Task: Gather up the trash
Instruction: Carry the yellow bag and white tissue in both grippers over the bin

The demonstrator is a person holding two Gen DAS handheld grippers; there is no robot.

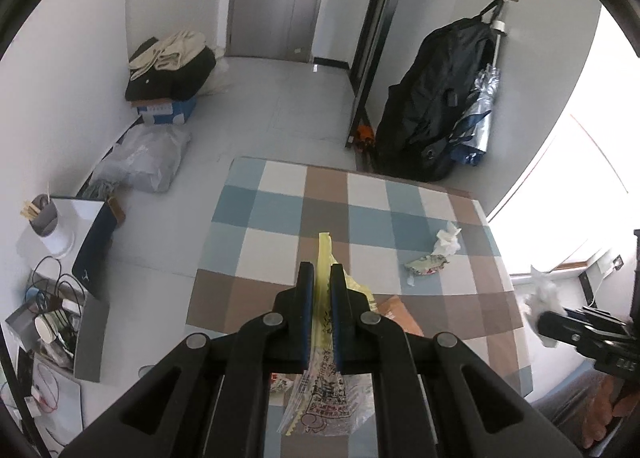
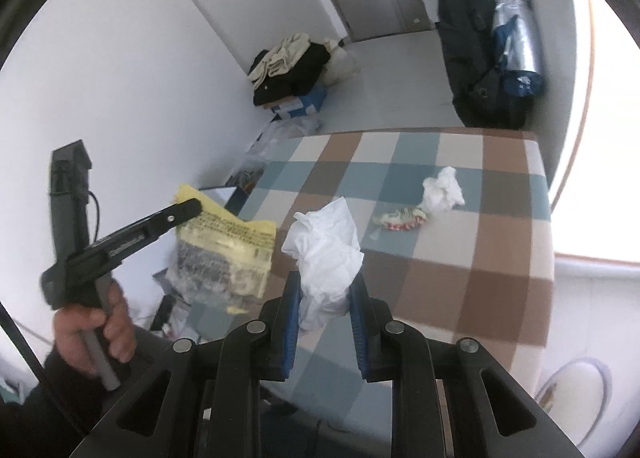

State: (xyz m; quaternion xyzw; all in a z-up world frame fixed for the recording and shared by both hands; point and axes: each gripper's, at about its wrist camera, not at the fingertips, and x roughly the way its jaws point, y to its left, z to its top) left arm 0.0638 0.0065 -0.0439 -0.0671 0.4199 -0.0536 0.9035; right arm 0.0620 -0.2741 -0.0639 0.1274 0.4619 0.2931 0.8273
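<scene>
Left wrist view looks straight down the left gripper point(image 1: 320, 278), whose blue-padded jaws are pinched tight on a yellow plastic bag point(image 1: 326, 374); seen edge-on here, the bag shows only as a thin yellow strip between the pads and a crinkled, printed sheet hanging below them, over the near edge of the checked table point(image 1: 280, 198). Right wrist view gives the bag's flat face instead point(image 2: 224, 254): yellow at the top, clear and creased lower down, covered in dark print, dangling off the table's left side from the left gripper point(image 2: 188, 208), which a hand point(image 2: 96, 326) grips by its handle. That same view shows the right gripper point(image 2: 326, 286) clamped on a crumpled white tissue point(image 2: 326, 254), bunched and puffing up above the pads, held just above the table. At the far right edge of the left view this tissue is only a blur point(image 1: 540, 298). Lying on the tablecloth, close together, are a second white tissue wad point(image 2: 442, 190) and a crushed red-and-green wrapper point(image 2: 400, 218).
</scene>
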